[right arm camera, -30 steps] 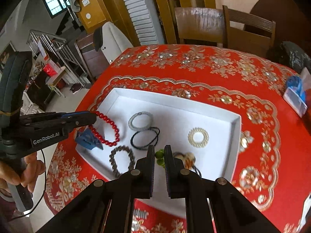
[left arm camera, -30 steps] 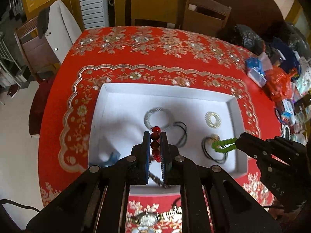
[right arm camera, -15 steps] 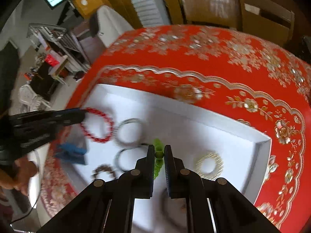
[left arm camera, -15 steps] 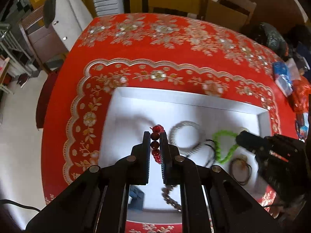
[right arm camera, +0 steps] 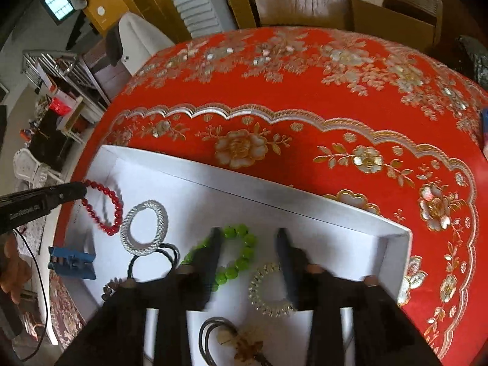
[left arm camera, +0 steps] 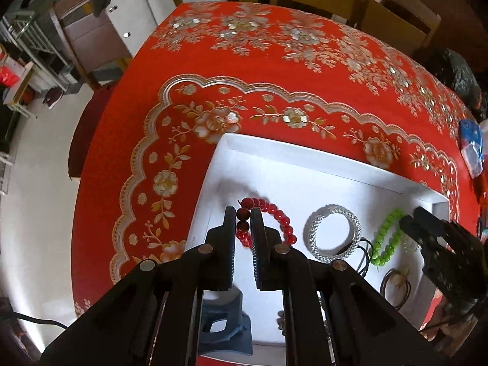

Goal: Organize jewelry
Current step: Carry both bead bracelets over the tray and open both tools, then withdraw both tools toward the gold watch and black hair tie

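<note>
Green bracelet (right arm camera: pixel 241 256) between right tool's (right arm camera: pixel 248 244) spread fingers

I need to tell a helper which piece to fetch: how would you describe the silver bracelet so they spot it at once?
Find the white tray on the red floral tablecloth. Inside it, toward its left end, the silver bracelet lies flat between a red bead bracelet and a green bead bracelet. It is the only twisted, rope-like metallic ring, not beaded.

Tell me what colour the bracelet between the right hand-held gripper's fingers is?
Bright green beads, clearest in the right wrist view.
</note>
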Tool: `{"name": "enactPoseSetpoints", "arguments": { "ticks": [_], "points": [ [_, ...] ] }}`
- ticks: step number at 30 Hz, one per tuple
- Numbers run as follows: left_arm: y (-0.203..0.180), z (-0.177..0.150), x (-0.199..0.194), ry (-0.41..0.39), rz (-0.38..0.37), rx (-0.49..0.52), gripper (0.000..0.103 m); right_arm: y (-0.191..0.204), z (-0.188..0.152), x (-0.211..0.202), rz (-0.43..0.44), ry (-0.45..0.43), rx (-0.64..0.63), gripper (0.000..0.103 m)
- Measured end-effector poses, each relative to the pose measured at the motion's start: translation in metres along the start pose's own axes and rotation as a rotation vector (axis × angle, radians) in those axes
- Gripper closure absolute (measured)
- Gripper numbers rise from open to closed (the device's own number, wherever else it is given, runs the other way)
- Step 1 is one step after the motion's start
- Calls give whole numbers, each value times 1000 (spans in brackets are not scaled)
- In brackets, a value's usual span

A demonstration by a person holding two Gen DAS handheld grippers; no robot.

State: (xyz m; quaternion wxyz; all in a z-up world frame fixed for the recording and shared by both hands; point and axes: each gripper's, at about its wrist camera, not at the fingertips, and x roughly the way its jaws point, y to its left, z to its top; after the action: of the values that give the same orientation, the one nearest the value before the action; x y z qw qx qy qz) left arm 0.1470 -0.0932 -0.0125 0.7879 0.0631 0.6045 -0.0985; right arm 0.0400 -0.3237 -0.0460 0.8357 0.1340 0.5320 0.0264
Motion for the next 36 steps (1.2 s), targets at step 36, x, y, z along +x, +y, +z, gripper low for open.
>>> {"name": "enactPoseSetpoints", "arguments": {
  "ticks": [36],
  "points": [
    [20,-161,-105,-252,3,68,60,111,-147,-111,-27,-126,-22,51]
  ]
}}
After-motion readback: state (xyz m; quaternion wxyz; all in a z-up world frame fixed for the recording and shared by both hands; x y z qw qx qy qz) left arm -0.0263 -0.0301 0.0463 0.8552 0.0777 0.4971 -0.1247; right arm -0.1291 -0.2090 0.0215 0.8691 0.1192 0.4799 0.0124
